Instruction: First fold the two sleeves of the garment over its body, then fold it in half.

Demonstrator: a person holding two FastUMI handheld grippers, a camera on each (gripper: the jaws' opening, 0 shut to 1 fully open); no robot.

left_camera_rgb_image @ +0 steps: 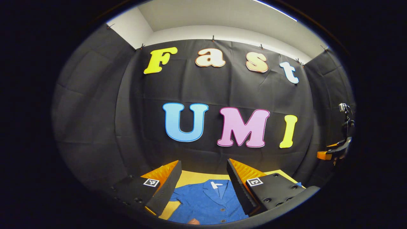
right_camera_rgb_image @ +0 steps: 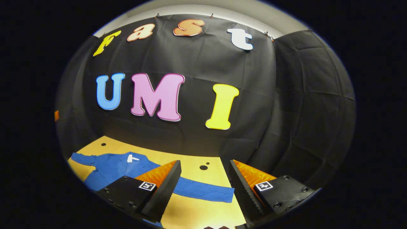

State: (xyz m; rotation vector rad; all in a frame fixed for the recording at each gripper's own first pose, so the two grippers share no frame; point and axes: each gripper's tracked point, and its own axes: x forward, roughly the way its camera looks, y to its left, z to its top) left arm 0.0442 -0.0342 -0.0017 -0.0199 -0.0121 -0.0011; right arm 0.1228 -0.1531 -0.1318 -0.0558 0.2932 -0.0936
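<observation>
Lying flat and face up on the yellow tabletop, the blue shirt has its sleeve stretched straight out, ready for folding inward. Each hand-held gripper, left and right, hovers above with fingers spread, holding nothing, likely poised to pinch cloth.

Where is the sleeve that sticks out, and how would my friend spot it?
Find the yellow table in front of the black wall. A blue shirt lies flat on it, and one long sleeve stretches straight out sideways between the right hand-held gripper's open fingers. It is a plain narrow blue strip with no collar or buttons.
</observation>
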